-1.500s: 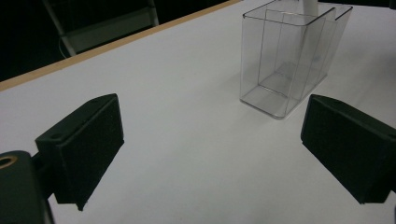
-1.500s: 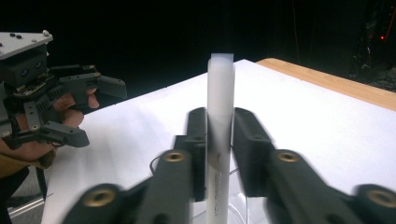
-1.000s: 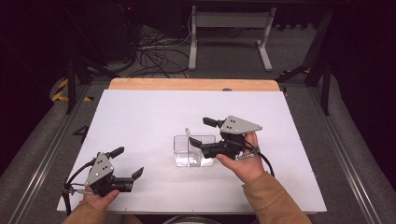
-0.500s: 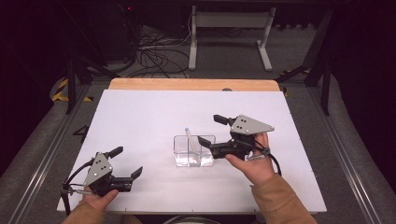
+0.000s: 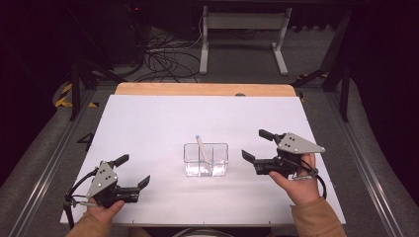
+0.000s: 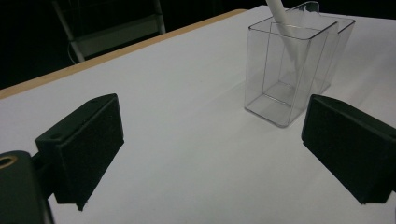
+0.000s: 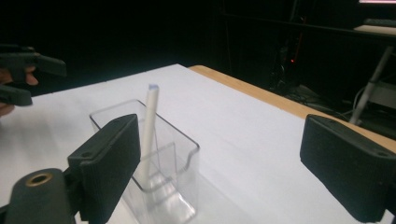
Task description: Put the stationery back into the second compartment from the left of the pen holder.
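Standing a little nearer the counter's (image 5: 148,123) near edge than its far one, about midway between the left and right edges, a clear plastic holder (image 5: 206,159) is sitting upright on the white top. It is split into compartments, and a white pen (image 5: 202,150) is leaning inside it, its tip rising above the rim toward the far edge; in the left gripper view the pen (image 6: 280,14) is sitting in the compartment nearest that camera.

The right gripper (image 5: 258,144) is hovering just to the right of the holder, toward the counter's right edge, pointing at it without touching. Its jaws have just been opening and are now standing wide apart with nothing between them; in the right gripper view the holder (image 7: 154,172) is showing low beside the left jaw, clear of both pads.

The left gripper (image 5: 132,170) is resting near the near left corner, well apart from the holder, in the person's hand. Its jaws are also gaping wide and gripping nothing, with bare white top between them and the holder (image 6: 292,70) standing farther off.
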`<state>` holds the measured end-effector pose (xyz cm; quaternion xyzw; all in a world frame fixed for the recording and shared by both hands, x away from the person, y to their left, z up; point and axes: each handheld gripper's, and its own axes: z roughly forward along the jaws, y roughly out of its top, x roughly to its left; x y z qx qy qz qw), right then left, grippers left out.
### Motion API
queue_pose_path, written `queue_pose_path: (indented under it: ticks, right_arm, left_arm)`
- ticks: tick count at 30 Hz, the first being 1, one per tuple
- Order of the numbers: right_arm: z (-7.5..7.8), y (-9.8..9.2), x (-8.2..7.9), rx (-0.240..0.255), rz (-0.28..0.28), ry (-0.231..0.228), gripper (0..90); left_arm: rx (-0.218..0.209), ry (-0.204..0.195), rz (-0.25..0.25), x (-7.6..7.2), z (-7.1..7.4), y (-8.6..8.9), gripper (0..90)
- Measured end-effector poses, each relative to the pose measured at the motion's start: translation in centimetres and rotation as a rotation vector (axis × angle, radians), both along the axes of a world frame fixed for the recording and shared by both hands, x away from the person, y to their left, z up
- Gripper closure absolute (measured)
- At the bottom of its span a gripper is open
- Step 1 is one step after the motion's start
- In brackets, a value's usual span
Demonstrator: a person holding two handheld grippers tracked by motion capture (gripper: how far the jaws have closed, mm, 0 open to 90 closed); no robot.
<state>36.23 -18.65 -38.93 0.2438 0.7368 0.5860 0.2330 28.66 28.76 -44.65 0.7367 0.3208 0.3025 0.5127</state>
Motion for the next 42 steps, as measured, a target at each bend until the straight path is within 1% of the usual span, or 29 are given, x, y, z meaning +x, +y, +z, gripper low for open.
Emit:
queue_pose_path:
  ticks: [3, 7, 11, 14, 15, 17, 19, 20, 23, 24, 26, 27, 29, 32, 35, 37, 39, 41, 42]
  right_arm:
    - [-0.8, -1.1, -0.1, -0.011, -0.02, 0.015, 13.3]
    - [-1.9, -2.2, -0.4, 0.007, -0.031, 0.027, 13.6]
    - [-3.1, -3.1, -0.6, -0.002, -0.042, 0.048, 13.6]
    - [-4.1, -3.7, -0.8, 0.008, -0.053, 0.059, 13.6]
    - [-4.4, -3.9, -0.8, 0.002, -0.061, 0.063, 13.6]
    - [-5.1, -4.1, -1.0, -0.014, -0.074, 0.066, 14.0]
    - [-5.7, -4.4, -1.2, -0.029, -0.084, 0.065, 14.8]
    - [-6.0, -4.6, -1.3, -0.037, -0.089, 0.064, 15.1]
    - [-6.9, -5.0, -1.6, -0.044, -0.102, 0.084, 15.6]
    - [-7.2, -5.1, -1.7, -0.048, -0.106, 0.09, 15.6]
    - [-7.7, -5.3, -1.9, -0.057, -0.117, 0.109, 16.0]
    - [-7.9, -5.4, -1.9, -0.061, -0.121, 0.115, 16.3]
    - [-8.1, -5.5, -2.1, -0.052, -0.126, 0.127, 16.7]
    - [-8.3, -5.4, -2.1, -0.054, -0.124, 0.139, 16.7]
    - [-8.5, -5.2, -2.0, -0.051, -0.131, 0.151, 16.7]
    - [-8.5, -5.1, -2.0, -0.049, -0.124, 0.154, 16.7]
    - [-8.4, -5.1, -2.0, -0.05, -0.126, 0.148, 16.7]
    - [-8.3, -5.2, -1.9, -0.052, -0.125, 0.133, 16.7]
    - [-8.2, -5.3, -1.9, -0.057, -0.127, 0.124, 16.7]
  left_arm:
    - [-0.001, -0.004, 0.0, 0.0, 0.0, 0.0, 6.4]
    - [-0.008, -0.007, 0.003, -0.1, 0.1, 0.1, 6.2]
    - [-0.005, -0.009, 0.006, -0.1, 0.1, 0.1, 5.5]
    - [-0.01, -0.008, 0.0, -0.2, 0.2, 0.2, 5.0]
    - [-0.017, -0.014, -0.006, -0.2, 0.2, 0.3, 4.9]
    - [-0.029, -0.01, -0.016, -0.2, 0.2, 0.4, 4.5]
    - [-0.029, -0.013, -0.016, -0.2, 0.2, 0.4, 4.5]
    - [-0.023, -0.013, -0.016, -0.2, 0.2, 0.4, 4.5]
    - [-0.01, -0.02, -0.01, -0.2, 0.1, 0.4, 4.5]
    - [0.001, -0.02, -0.007, -0.2, 0.1, 0.4, 4.5]
    - [0.016, -0.033, 0.003, -0.2, 0.1, 0.3, 4.5]
    - [0.02, -0.034, 0.004, -0.2, 0.1, 0.3, 4.6]
    - [0.016, -0.032, 0.007, -0.2, 0.0, 0.2, 4.6]
    - [0.018, -0.028, 0.018, -0.3, -0.1, 0.2, 4.6]
    - [0.006, -0.013, 0.022, -0.6, -0.3, 0.4, 4.6]
    - [0.002, -0.014, 0.023, -0.8, -0.4, 0.6, 4.6]
    - [0.002, -0.016, 0.022, -0.8, -0.4, 0.8, 4.6]
    - [0.0, -0.017, 0.022, -0.7, -0.5, 0.8, 4.6]
    - [0.009, -0.021, 0.025, -0.7, -0.5, 0.7, 4.6]
